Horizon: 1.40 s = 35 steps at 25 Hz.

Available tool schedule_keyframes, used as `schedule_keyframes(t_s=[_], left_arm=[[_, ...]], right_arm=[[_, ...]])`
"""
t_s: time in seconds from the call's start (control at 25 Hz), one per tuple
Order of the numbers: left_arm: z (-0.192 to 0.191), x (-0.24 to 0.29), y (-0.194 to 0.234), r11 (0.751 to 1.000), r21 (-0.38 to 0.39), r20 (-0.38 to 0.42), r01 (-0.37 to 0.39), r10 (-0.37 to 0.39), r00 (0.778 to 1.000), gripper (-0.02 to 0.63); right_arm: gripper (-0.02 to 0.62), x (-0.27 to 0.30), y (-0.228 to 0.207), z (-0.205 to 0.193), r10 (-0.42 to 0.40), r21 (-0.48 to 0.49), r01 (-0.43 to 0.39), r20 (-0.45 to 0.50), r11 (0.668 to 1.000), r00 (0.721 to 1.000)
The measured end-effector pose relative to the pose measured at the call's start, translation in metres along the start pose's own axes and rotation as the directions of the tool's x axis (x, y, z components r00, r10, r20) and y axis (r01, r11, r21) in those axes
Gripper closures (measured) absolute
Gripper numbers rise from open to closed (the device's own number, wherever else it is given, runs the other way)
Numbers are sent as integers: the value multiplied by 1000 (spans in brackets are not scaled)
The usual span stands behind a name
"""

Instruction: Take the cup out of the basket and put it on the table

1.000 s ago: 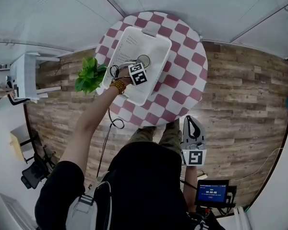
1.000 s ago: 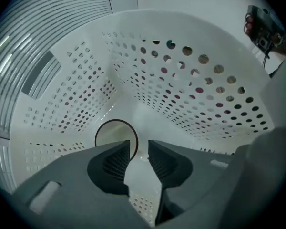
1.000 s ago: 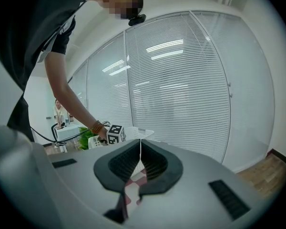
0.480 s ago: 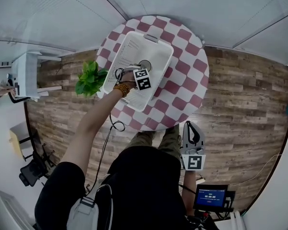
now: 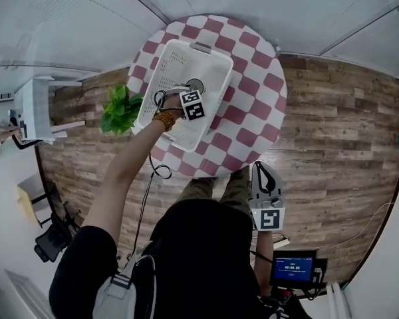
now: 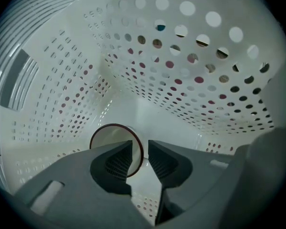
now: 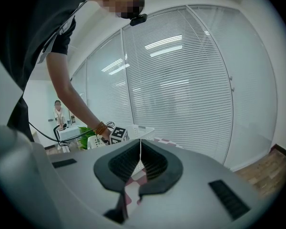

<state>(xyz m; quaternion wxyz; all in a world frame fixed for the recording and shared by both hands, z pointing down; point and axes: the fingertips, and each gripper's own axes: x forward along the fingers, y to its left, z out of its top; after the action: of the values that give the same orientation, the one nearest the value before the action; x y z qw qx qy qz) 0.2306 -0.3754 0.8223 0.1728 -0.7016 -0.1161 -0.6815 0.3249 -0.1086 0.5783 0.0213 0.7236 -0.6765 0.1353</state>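
1. The left hand-held gripper (image 6: 140, 148) reaches down inside a white perforated basket (image 6: 148, 70); its jaws stand a narrow way apart, one over the mouth of the cup (image 6: 109, 137) and one outside it, with the cup's dark-red rim in the gap; no firm clamp on the wall shows.
2. The cup stands inside the basket, mouth up, near the far end of the basket floor; the basket rests on a round bench (image 5: 253, 92) covered in red and white checks.
3. The right hand-held gripper (image 7: 140, 149) hangs low beside the person's legs, off the near edge of the bench; its jaws are pressed together at the tips and hold nothing.
4. A green leafy plant (image 5: 118, 108) sits just beside the basket at the bench's left edge; wood-plank floor (image 5: 332, 125) surrounds the bench.
5. In the right gripper view, glass walls with slatted blinds (image 7: 181, 80) rise behind the bench.
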Motion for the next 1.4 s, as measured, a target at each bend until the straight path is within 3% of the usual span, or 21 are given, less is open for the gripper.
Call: schedule_keyframes(t_s=[0.48, 0.84, 1.4], left_arm=[[8, 6, 3, 1000, 21, -5, -18, 18, 1000, 526], [1, 6, 2, 1000, -17, -9, -4, 4, 1000, 565], [-5, 3, -4, 1000, 7, -16, -14, 14, 1000, 566]], right_arm=[[584, -2, -9, -8, -16, 34, 16, 0, 999, 1000], [584, -3, -11, -13, -7, 50, 7, -17, 999, 1000], [584, 1, -14, -9, 18, 29, -17, -23, 999, 1000]])
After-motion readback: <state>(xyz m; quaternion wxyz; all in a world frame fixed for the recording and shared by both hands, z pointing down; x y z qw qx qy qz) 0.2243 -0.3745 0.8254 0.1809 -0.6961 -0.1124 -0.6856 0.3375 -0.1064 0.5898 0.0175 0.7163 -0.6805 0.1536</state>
